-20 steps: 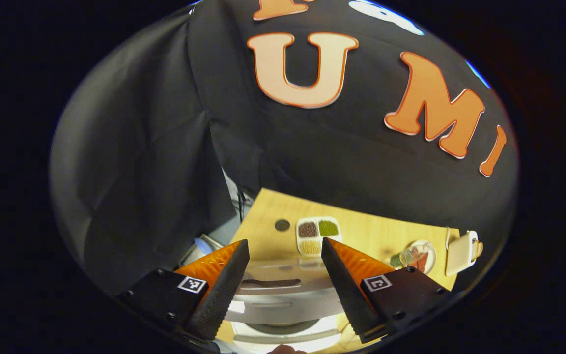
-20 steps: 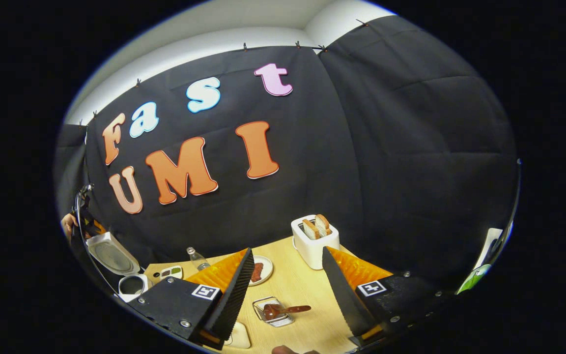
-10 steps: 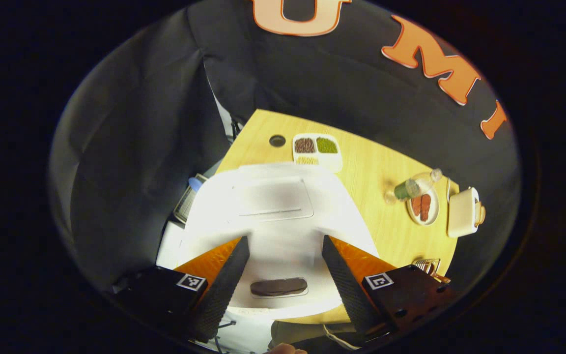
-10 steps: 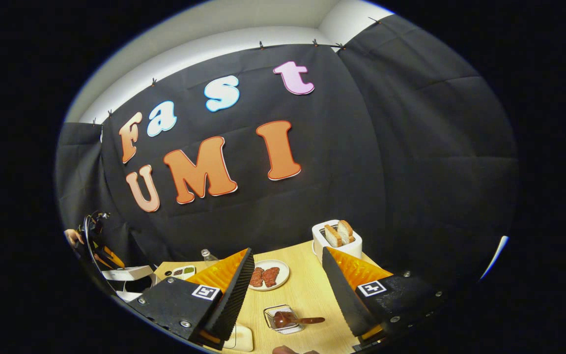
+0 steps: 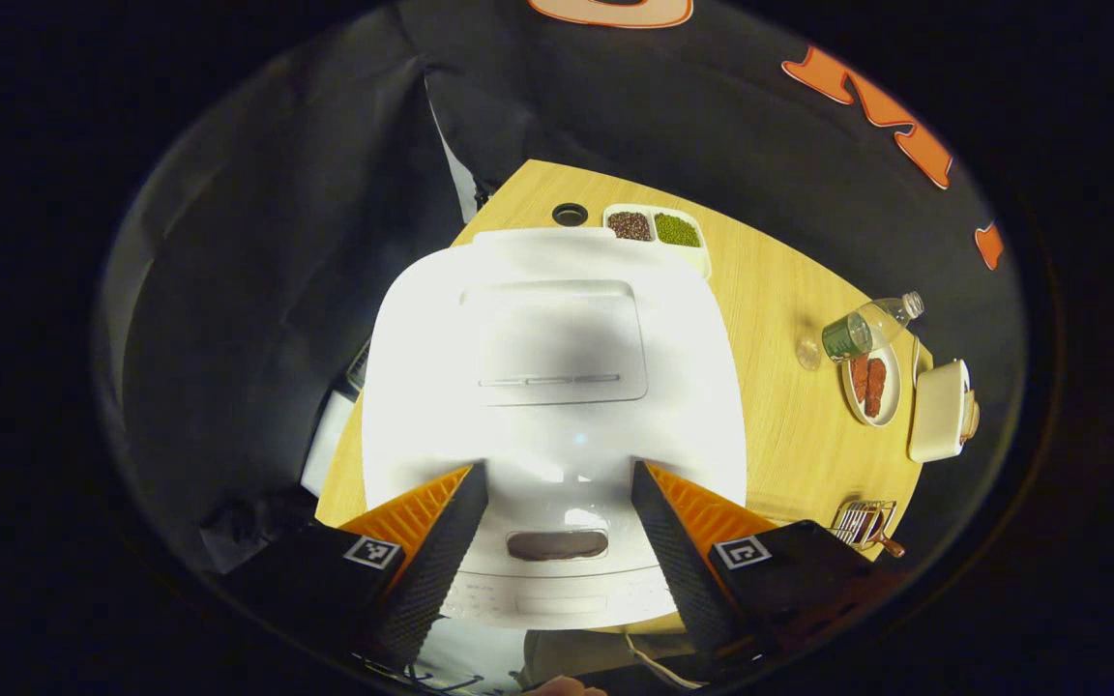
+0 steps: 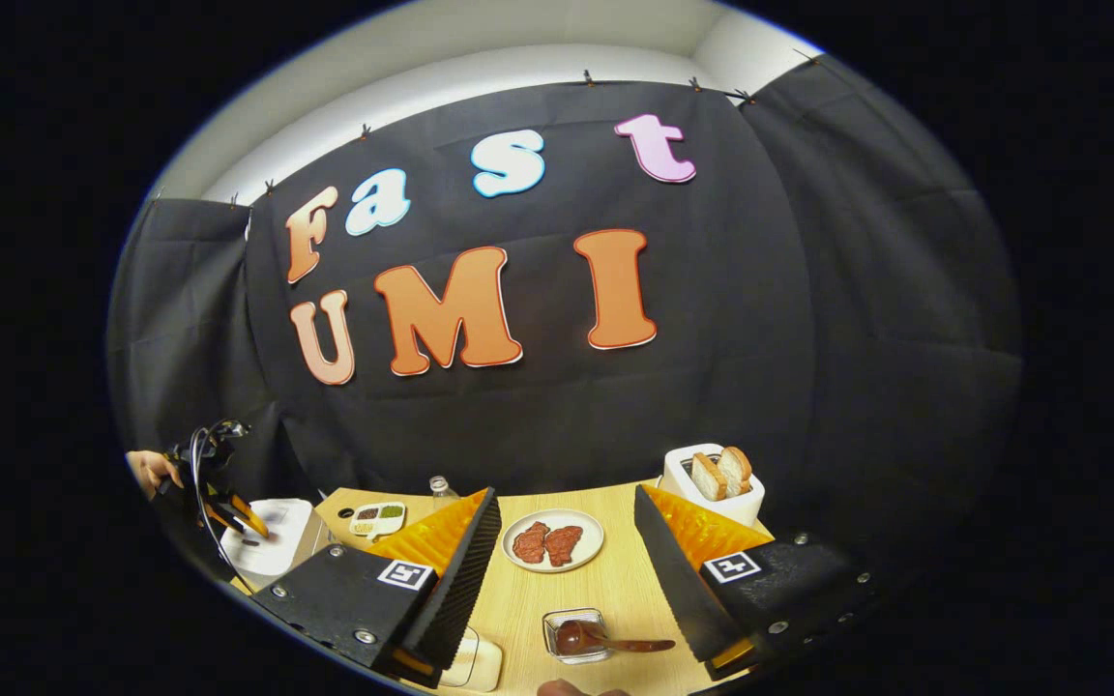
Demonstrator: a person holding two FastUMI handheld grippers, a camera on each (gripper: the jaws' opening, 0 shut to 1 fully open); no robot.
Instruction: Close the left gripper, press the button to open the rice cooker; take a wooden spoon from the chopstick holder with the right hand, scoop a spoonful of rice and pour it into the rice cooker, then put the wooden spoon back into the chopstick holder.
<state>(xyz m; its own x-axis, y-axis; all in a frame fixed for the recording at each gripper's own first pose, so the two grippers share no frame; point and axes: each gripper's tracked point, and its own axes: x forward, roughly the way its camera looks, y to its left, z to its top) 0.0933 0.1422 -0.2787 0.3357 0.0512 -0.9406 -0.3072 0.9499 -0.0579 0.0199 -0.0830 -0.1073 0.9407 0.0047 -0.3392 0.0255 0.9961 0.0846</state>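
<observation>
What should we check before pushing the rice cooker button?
1. Lid down on the rice cooker: ok.
2. Button between the left gripper fingers: ok.
3. Left gripper shut for pressing: not ok, jaws wide open.
4. Gripper touching the button: cannot tell.
5. Wooden spoon in its holder, ready for later: ok.
6. Right gripper open and holding nothing: ok.
</observation>
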